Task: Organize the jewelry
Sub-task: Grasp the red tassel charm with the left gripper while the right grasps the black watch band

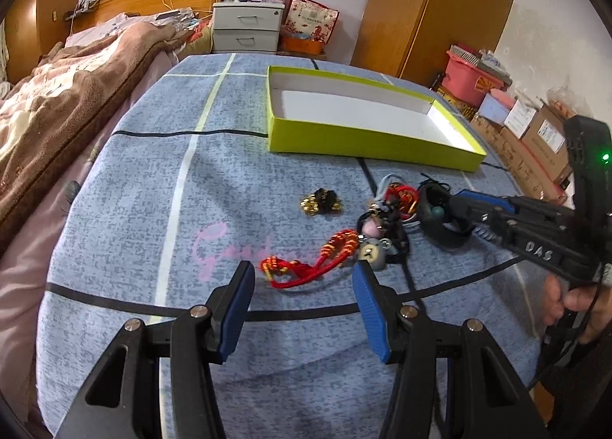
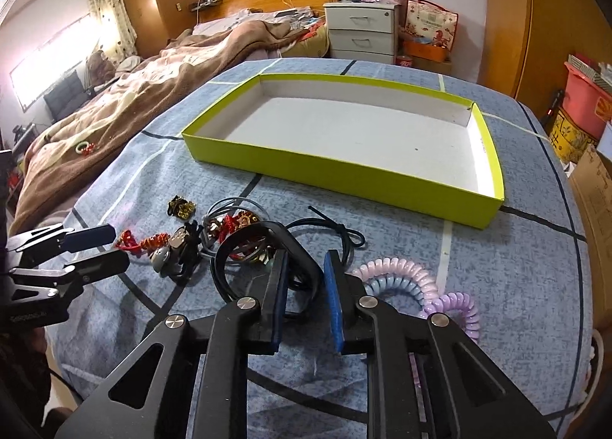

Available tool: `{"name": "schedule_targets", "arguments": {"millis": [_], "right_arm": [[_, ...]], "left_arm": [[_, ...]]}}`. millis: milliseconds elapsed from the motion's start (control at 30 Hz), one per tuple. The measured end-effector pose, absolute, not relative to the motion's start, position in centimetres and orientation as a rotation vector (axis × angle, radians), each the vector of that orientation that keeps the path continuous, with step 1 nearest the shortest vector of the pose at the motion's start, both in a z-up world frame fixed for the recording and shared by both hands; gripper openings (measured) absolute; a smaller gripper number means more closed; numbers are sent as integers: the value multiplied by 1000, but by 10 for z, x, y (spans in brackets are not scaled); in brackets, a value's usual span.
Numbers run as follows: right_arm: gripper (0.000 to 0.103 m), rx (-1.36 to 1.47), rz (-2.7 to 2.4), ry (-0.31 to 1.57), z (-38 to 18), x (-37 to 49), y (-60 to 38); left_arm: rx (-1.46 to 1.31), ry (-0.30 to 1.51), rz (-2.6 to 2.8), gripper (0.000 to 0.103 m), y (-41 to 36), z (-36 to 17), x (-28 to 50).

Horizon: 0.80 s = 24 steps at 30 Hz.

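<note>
A tangle of jewelry lies on the blue cloth in front of a shallow lime-green box [image 1: 367, 137] [image 2: 344, 175] with a white inside. My right gripper [image 2: 306, 263] [image 1: 457, 207] is shut on a black wristband [image 2: 225, 251] [image 1: 440, 236] at the pile's right side. My left gripper [image 1: 304, 274] [image 2: 111, 247] is open, and a red knotted cord with gold beads [image 1: 306, 267] [image 2: 145, 242] lies just ahead of its tips. A grey bear charm [image 1: 371, 251] [image 2: 160, 257], a red-and-gold knot charm [image 1: 401, 196] [image 2: 237, 225] and a small gold-and-black trinket [image 1: 321, 202] [image 2: 181, 207] rest nearby.
Pastel coil hair ties [image 2: 397, 274] and a purple one [image 2: 459, 309] lie right of my right gripper, a thin black cord [image 2: 336, 228] ahead of it. A bed with a brown blanket [image 2: 134, 106] borders the left; boxes [image 1: 535, 133] stand at the right.
</note>
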State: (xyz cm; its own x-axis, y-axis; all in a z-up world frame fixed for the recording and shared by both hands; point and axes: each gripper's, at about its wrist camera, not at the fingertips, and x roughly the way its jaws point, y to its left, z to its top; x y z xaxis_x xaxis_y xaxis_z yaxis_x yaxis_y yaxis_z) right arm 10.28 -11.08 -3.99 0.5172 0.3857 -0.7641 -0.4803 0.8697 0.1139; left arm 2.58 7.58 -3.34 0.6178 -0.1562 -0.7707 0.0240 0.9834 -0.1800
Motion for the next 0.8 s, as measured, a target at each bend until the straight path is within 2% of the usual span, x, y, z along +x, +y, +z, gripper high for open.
{"name": "schedule_targets", "arguments": {"millis": [100,433,467,533,600,800], "right_arm": [[2,-83,529,872,-35,104,-115],[2,-127,569,877,-31,106,-113],[5,-153,578,879,-30,106,-109],[19,-168,592,876,-30,106,-108],[43,-187,604,891,-32,109,-104],[45,-176,598,928,-42,115,-103]], "left_arm": [[-122,891,-98,55,75,-32,28],[28,919,-143,55,64,-35,42],[39,924,-151,55,63,-36,44],[47,940,-152,55,62,-41,47],[52,935,-151,55,61,-43,49],[56,930,-167,55,63,-44,51]]}}
